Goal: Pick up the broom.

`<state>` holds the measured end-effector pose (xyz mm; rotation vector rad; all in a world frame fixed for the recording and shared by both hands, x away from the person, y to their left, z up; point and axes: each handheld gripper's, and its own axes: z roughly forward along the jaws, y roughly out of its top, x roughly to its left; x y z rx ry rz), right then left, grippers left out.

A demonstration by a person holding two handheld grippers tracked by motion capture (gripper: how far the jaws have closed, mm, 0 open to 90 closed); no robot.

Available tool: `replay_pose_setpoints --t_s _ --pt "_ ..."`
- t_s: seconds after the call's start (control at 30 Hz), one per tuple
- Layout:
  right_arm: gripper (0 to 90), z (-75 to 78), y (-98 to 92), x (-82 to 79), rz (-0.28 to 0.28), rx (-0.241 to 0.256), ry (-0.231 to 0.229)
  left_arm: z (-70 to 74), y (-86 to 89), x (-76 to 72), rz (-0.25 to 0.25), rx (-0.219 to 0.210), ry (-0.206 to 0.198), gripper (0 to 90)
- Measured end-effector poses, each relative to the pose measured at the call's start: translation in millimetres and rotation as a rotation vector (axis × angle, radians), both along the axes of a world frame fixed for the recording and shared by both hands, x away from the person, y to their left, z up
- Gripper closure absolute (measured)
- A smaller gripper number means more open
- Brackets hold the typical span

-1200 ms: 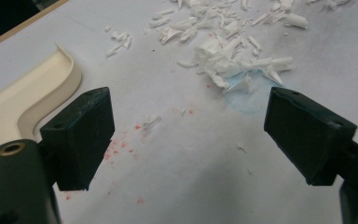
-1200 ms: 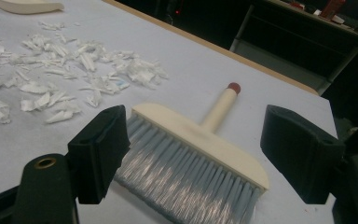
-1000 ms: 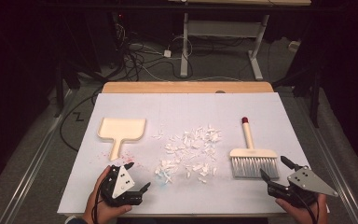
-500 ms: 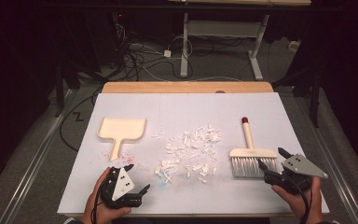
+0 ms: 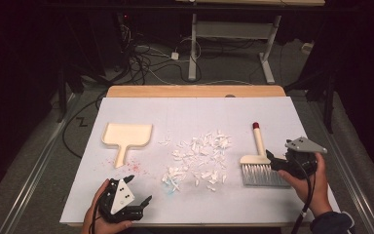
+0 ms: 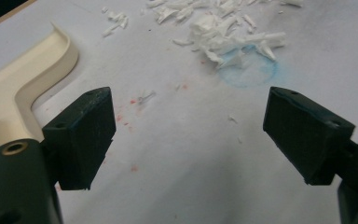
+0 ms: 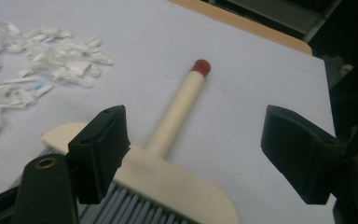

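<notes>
A cream dustpan [image 5: 126, 136] lies at the left of the white-covered table [image 5: 195, 112], handle toward me. Several white paper scraps [image 5: 199, 158] are scattered in the middle. At the right lies a brush [image 5: 257, 158] with a cream handle, red tip and grey bristles. My right gripper [image 5: 273, 163] is open just right of the brush head. In the right gripper view its jaws straddle the brush [image 7: 177, 112] where handle meets head, not touching it. My left gripper [image 5: 139, 191] is open near the front edge, with bare table between its jaws. The dustpan [image 6: 18, 79] is to its left and the scraps [image 6: 223, 32] ahead.
Red specks [image 5: 136, 165] dot the sheet by the dustpan handle. A faint blue ring [image 6: 248, 70] marks the sheet at the near edge of the scraps. The wooden table edge [image 5: 195, 91] runs along the far side. Cables and a desk frame [image 5: 195, 44] stand on the floor beyond.
My right gripper has moved forward and left from the table's front right corner up to the brush head. The left gripper has barely moved.
</notes>
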<state>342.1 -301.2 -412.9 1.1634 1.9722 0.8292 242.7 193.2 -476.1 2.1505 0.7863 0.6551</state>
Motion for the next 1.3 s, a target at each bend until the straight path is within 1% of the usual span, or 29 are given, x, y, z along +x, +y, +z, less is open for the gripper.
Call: replay_pose_setpoints --t_s 0.03,0.07,0.13,0.17,0.2,0.23,0.33,0.4,0.5,0.53,0.57,0.6,0.63,0.73,0.8,0.87,0.9,0.93,0.97,1.0,1.03,1.07,1.13,1.2,1.23,1.27,1.3 --pt "23.9 1.6 -0.7 4.6 -0.011 0.001 0.009 -0.1 1.1 1.2 -0.001 0.004 -0.009 16.4" --pt "24.0 2.9 -1.7 9.5 -0.024 0.006 0.015 -0.2 1.5 1.1 -0.001 0.009 -0.010 16.6" --pt "24.0 4.4 -1.8 20.0 -0.044 0.031 0.036 -0.3 1.7 0.7 -0.003 0.010 -0.011 16.6" --pt "24.1 4.5 -0.1 25.0 -0.052 0.027 0.046 -0.4 1.5 0.2 -0.005 0.012 -0.011 16.6" --pt "24.1 4.4 2.8 30.8 -0.051 0.012 0.048 -0.7 0.7 -0.6 -0.012 0.022 -0.013 16.7" --pt "24.1 4.2 4.8 33.8 -0.049 0.008 0.049 -1.2 0.0 -1.4 -0.013 0.022 -0.001 16.7" --pt "24.0 2.6 10.7 45.9 -0.047 0.007 0.066 -2.7 -0.7 -0.7 -0.019 0.025 0.005 16.7" --pt "23.9 1.4 13.6 53.0 -0.044 0.001 0.088 -3.0 -0.2 -0.2 -0.019 0.022 0.009 16.7" --pt "23.8 -1.5 16.4 63.9 -0.066 -0.006 0.127 -3.3 -0.3 0.7 -0.018 0.023 0.013 16.7" --pt "23.9 -3.4 17.9 68.7 -0.080 -0.014 0.148 -3.3 -0.8 0.4 -0.018 0.025 0.012 16.7" --pt "24.6 -4.6 18.8 71.7 -0.088 -0.013 0.164 -3.2 -1.4 -0.5 -0.022 0.025 0.011 16.7" --pt "26.0 -6.3 19.7 75.9 -0.092 -0.007 0.193 -2.9 -1.8 -1.3 -0.026 0.027 0.009 16.7" --pt "27.0 -8.5 20.3 80.8 -0.085 0.000 0.230 -3.0 -2.5 -1.8 -0.029 0.029 0.009 16.7" --pt "30.6 -16.8 21.6 96.6 -0.110 0.036 0.327 -3.6 -4.0 0.2 -0.035 0.036 0.013 16.7" --pt "33.1 -24.6 23.4 106.6 -0.122 0.043 0.389 -3.4 -4.7 0.9 -0.037 0.036 0.013 16.7" --pt "41.2 -34.9 24.4 115.4 -0.137 0.040 0.462 -3.4 -5.3 0.6 -0.042 0.039 0.012 16.7" --pt "41.4 -40.7 24.4 118.4 -0.137 0.043 0.488 -3.5 -5.4 0.5 -0.044 0.042 0.012 16.7" --pt "45.6 -40.2 24.6 118.7 -0.132 0.037 0.479 -3.7 -5.4 0.5 -0.046 0.043 0.012 16.7" --pt "54.9 -39.0 26.5 119.0 -0.098 0.016 0.481 -3.9 -5.2 0.8 -0.048 0.044 0.015 16.7" --pt "62.1 -38.5 29.1 118.5 -0.069 0.002 0.483 -3.9 -5.2 0.8 -0.048 0.044 0.015 16.7" --pt "63.8 -38.5 31.6 118.2 -0.053 -0.006 0.483 -4.1 -4.9 0.9 -0.049 0.049 0.015 16.7" --pt "65.3 -38.1 32.1 118.5 -0.050 -0.013 0.486 -3.8 -4.9 0.5 -0.051 0.054 0.013 16.7" --pt "68.4 -38.4 28.9 119.7 -0.041 0.018 0.494 -3.2 -5.0 -1.0 -0.053 0.047 0.010 16.7" --pt "70.3 -38.4 27.2 120.3 -0.033 0.022 0.494 -3.4 -5.2 -1.0 -0.054 0.048 0.012 16.7" --pt "70.7 -38.3 28.1 120.5 -0.026 0.009 0.491 -3.6 -5.3 -0.6 -0.055 0.052 0.012 16.7" --pt "70.8 -37.7 30.4 120.3 -0.013 -0.023 0.489 -3.7 -5.4 -0.3 -0.055 0.052 0.013 16.7" --pt "70.8 -37.2 33.4 119.7 -0.011 -0.053 0.481 -3.6 -5.2 -0.1 -0.056 0.053 0.015 16.7"
